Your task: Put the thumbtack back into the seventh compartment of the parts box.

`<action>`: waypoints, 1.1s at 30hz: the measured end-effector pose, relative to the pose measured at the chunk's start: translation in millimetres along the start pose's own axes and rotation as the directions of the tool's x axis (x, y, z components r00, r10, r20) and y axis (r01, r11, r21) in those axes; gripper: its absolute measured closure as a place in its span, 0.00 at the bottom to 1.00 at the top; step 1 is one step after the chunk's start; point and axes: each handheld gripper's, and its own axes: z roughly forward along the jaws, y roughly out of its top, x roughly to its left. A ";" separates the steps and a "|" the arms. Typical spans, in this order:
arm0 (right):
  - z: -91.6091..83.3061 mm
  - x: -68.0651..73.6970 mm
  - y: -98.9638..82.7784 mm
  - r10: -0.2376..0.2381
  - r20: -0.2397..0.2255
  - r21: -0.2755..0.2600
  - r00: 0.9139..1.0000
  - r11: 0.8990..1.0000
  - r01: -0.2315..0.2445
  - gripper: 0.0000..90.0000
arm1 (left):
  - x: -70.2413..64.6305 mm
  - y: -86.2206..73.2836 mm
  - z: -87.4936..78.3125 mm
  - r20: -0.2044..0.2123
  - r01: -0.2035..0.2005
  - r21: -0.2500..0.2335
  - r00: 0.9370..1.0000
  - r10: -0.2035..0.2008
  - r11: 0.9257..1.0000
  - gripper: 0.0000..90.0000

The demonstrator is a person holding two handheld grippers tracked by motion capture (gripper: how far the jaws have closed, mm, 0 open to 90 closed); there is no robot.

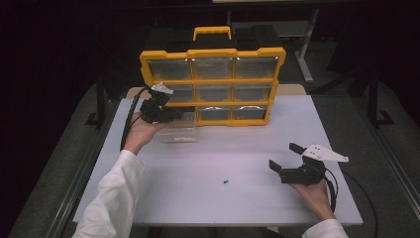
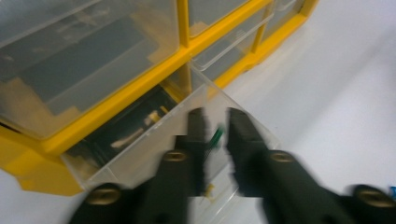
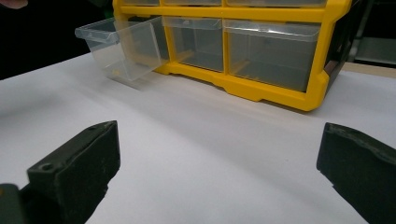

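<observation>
A yellow organizer with clear drawers stands upright at the back of the white table. Its bottom-left drawer is pulled out over the table. My left gripper hovers over that drawer, jaws a little apart. A small green piece sits in the gap between the jaws, and the pads are not pressing on it. My right gripper rests at the right of the table, wide open with nothing between its jaws. The pulled-out drawer shows in the right gripper view too.
A tiny blue piece lies on the table between the two hands. The organizer's yellow frame blocks the back of the table. Bare white surface lies in front of it. Dark floor surrounds the table.
</observation>
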 end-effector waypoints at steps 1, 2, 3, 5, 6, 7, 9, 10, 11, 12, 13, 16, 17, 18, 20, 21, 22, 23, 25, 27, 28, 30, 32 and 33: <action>0.0 0.1 0.0 0.000 0.001 0.000 1.000 1.000 0.000 0.00 | -1.0 -0.2 0.1 -0.004 0.002 0.006 1.000 -0.002 1.000 0.62; 0.0 0.0 -0.1 -0.001 0.001 0.000 1.000 1.000 0.001 0.00 | -2.8 -0.6 -0.3 -0.024 -0.012 0.009 1.000 0.012 1.000 0.56; 0.0 -0.2 -0.1 0.000 0.001 -0.001 1.000 1.000 0.000 0.00 | -5.2 -0.8 -1.6 -0.036 -0.016 0.002 0.999 0.016 1.000 0.40; 0.0 -0.3 -0.1 0.001 0.002 -0.001 1.000 1.000 -0.001 0.00 | -5.9 -0.8 -2.9 -0.035 -0.013 -0.006 0.999 0.013 1.000 0.35; 0.0 -0.3 -0.1 0.000 0.002 0.000 1.000 1.000 0.000 0.00 | -7.4 -0.7 -4.2 -0.038 -0.013 -0.014 0.999 0.012 1.000 0.29; -0.1 -0.3 0.0 0.001 0.002 -0.001 1.000 1.000 -0.001 0.00 | -8.5 -0.7 -5.1 -0.042 -0.022 -0.019 0.999 0.021 1.000 0.22; -0.2 -0.3 0.1 0.000 0.003 -0.003 1.000 1.000 0.000 0.00 | -12.5 -0.5 -6.2 -0.050 -0.038 -0.016 0.998 0.037 0.999 0.11; -0.2 -0.3 0.1 0.000 0.003 -0.003 1.000 1.000 0.000 0.00 | -12.5 -0.5 -6.2 -0.050 -0.038 -0.016 0.998 0.037 0.999 0.06; -0.3 -0.3 0.2 0.002 0.003 -0.003 1.000 1.000 -0.002 0.00 | -18.0 -0.8 -5.3 -0.044 -0.055 -0.005 0.997 0.055 0.998 0.06; -0.3 -0.3 0.2 0.002 0.003 -0.003 1.000 1.000 -0.002 0.00 | -18.0 -0.8 -5.3 -0.044 -0.055 -0.005 0.997 0.055 0.998 0.00; -0.2 -0.6 0.0 -0.001 0.006 -0.001 1.000 1.000 0.001 0.00 | -25.2 -2.4 -6.4 -0.036 -0.079 -0.021 0.996 0.079 0.997 0.00; -0.1 -0.6 -0.1 0.000 0.006 -0.001 1.000 1.000 0.000 0.00 | -30.8 -3.6 -7.4 -0.031 -0.089 -0.036 0.996 0.088 0.995 0.00; -0.2 -0.5 0.0 0.000 0.006 -0.001 1.000 1.000 0.000 0.00 | -35.8 -5.2 -8.0 -0.020 -0.088 -0.055 0.996 0.087 0.995 0.00; -0.3 -0.7 0.0 -0.001 0.006 -0.002 1.000 1.000 0.001 0.00 | -37.9 -6.2 -8.5 -0.014 -0.093 -0.059 0.996 0.093 0.994 0.00; -0.4 -0.6 0.0 0.000 0.006 -0.003 1.000 1.000 0.000 0.00 | -42.4 -8.1 -8.3 -0.013 -0.095 -0.070 0.995 0.094 0.993 0.00; -0.6 -0.6 0.0 0.000 0.005 -0.004 1.000 1.000 0.000 0.00 | -44.9 -9.2 -8.3 -0.011 -0.099 -0.071 0.995 0.098 0.993 0.00; -0.8 -0.6 0.1 0.001 0.004 -0.004 1.000 1.000 -0.001 0.00 | -47.3 -10.2 -8.5 -0.011 -0.105 -0.074 0.994 0.104 0.992 0.00; -0.8 -0.6 0.1 0.001 0.004 -0.004 1.000 1.000 -0.001 0.00 | -49.9 -11.2 -8.8 -0.010 -0.109 -0.082 0.994 0.109 0.991 0.00; -1.7 -1.1 0.3 0.007 0.005 -0.011 1.000 1.000 -0.007 0.00 | -59.7 -14.5 -9.6 0.005 -0.131 -0.103 0.991 0.132 0.986 0.00; -2.5 -1.7 0.5 0.002 0.008 -0.015 1.000 1.000 -0.002 0.00 | -66.6 -16.4 -9.4 0.005 -0.147 -0.107 0.989 0.148 0.983 0.00; -2.9 -1.7 0.7 0.002 0.009 -0.016 1.000 1.000 -0.002 0.00 | -69.8 -17.6 -9.2 0.009 -0.156 -0.111 0.987 0.158 0.982 0.00; -3.4 -1.9 0.9 0.005 0.009 -0.020 1.000 1.000 -0.005 0.00 | -76.4 -20.4 -7.7 0.020 -0.165 -0.120 0.986 0.168 0.979 0.00; -3.6 -1.9 0.9 0.008 0.009 -0.021 1.000 1.000 -0.008 0.00 | -82.5 -23.9 -2.8 0.035 -0.174 -0.114 0.983 0.179 0.978 0.00; -3.6 -1.9 0.9 0.009 0.009 -0.020 1.000 1.000 -0.009 0.00 | -85.6 -26.2 0.4 0.038 -0.181 -0.102 0.982 0.186 0.978 0.00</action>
